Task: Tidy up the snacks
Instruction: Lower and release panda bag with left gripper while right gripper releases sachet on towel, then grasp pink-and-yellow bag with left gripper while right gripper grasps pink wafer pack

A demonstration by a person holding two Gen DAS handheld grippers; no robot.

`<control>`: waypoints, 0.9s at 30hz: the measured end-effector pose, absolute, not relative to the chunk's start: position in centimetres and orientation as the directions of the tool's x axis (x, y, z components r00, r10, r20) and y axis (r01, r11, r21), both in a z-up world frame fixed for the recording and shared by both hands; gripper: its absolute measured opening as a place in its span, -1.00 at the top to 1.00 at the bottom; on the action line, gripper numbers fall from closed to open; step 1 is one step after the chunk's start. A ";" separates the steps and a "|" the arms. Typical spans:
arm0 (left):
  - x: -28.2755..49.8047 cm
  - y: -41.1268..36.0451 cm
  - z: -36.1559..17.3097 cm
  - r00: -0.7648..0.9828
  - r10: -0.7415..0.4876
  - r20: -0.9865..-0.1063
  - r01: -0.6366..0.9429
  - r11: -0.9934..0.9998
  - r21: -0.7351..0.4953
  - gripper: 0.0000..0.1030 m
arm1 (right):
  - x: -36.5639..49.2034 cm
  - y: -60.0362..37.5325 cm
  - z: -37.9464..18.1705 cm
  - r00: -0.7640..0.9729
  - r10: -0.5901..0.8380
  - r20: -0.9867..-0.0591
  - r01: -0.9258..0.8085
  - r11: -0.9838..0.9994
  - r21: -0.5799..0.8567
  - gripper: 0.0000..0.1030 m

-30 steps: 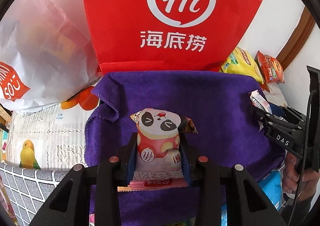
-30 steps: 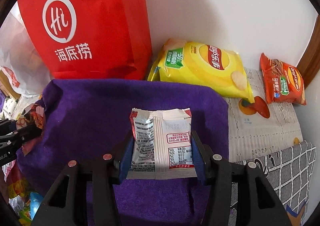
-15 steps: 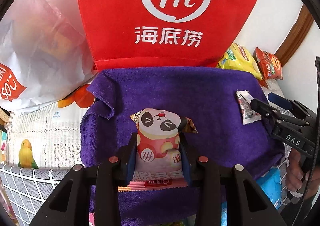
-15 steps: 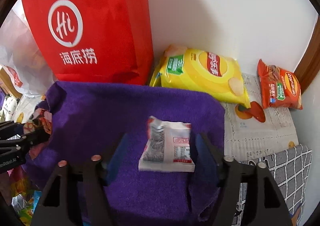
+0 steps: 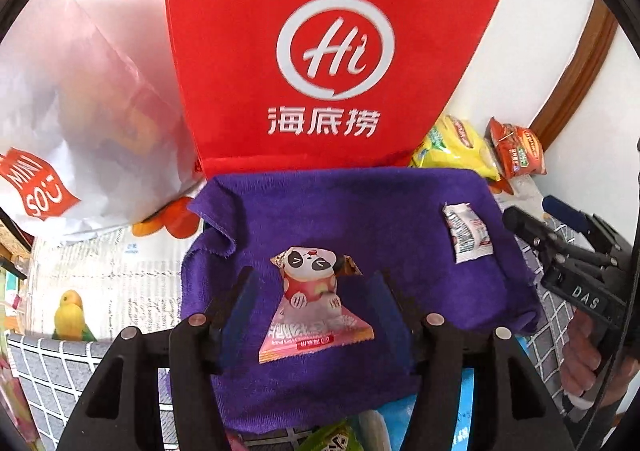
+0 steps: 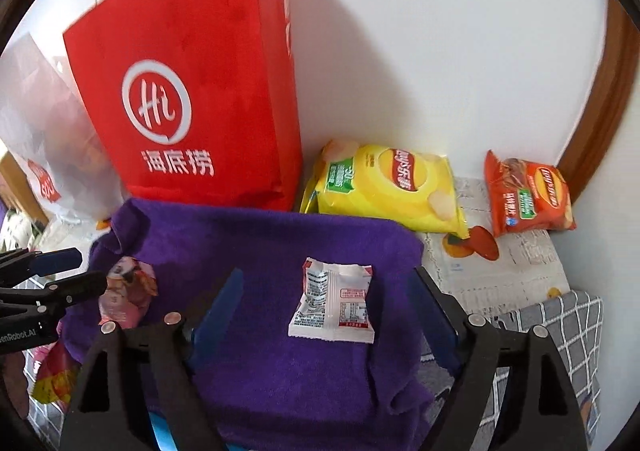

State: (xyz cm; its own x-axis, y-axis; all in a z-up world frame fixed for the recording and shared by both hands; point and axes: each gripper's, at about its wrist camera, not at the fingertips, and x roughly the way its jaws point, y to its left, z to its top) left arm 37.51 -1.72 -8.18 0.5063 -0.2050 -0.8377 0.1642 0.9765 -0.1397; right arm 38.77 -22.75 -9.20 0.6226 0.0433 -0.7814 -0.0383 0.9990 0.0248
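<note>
Left gripper [image 5: 312,291] opening, panda snack packet [image 5: 314,297] loose between jaws. Right gripper [image 6: 326,301] opening over white snack packet [image 6: 334,305]. Both rest on purple towel [image 6: 260,239], likely sorting spot.

Left gripper [image 5: 316,291], previously clamped on the panda packet [image 5: 314,301], now opening; packet lies free on the purple cloth [image 5: 360,211]. Right gripper [image 6: 326,307] likewise opening, white packet [image 6: 334,305] released onto cloth. Both grippers have lifted

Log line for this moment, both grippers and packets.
left gripper: opening, panda packet released | right gripper: opening, white packet released | both on purple towel
</note>
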 end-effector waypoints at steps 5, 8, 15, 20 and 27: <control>36.0 -2.2 -5.6 0.561 -0.178 -0.808 0.190 0.978 -0.084 -0.11 | 37.2 -22.7 -8.4 0.613 0.002 -0.790 -0.010 1.000 -0.005 -0.62; 34.8 -2.5 -3.7 0.601 -0.169 -0.781 0.196 0.979 -0.061 -0.11 | 35.3 -23.0 -7.2 0.639 0.015 -0.769 -0.006 1.000 0.015 -0.62; 30.6 -1.4 -1.6 0.610 -0.227 -0.759 0.194 0.972 -0.135 -0.11 | 30.8 -22.8 -3.9 0.687 0.028 -0.726 -0.010 1.000 0.029 -0.62; 27.6 -0.4 -1.3 0.611 -0.168 -0.774 0.165 0.983 -0.083 -0.11 | 27.7 -22.8 -3.0 0.664 0.097 -0.741 -0.031 0.994 0.102 -0.62; 23.9 2.1 -1.5 0.610 -0.118 -0.784 0.104 0.992 -0.068 -0.11 | 23.4 -21.5 -3.4 0.651 0.116 -0.750 -0.050 0.993 0.110 -0.62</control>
State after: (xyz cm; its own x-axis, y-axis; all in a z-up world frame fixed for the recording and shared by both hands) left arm 23.95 2.11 -1.53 0.6097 -0.1179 -0.7838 0.1043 0.9922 -0.0681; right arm 23.45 -21.53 -3.41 0.6512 0.1161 -0.7500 -0.0504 0.9927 0.1099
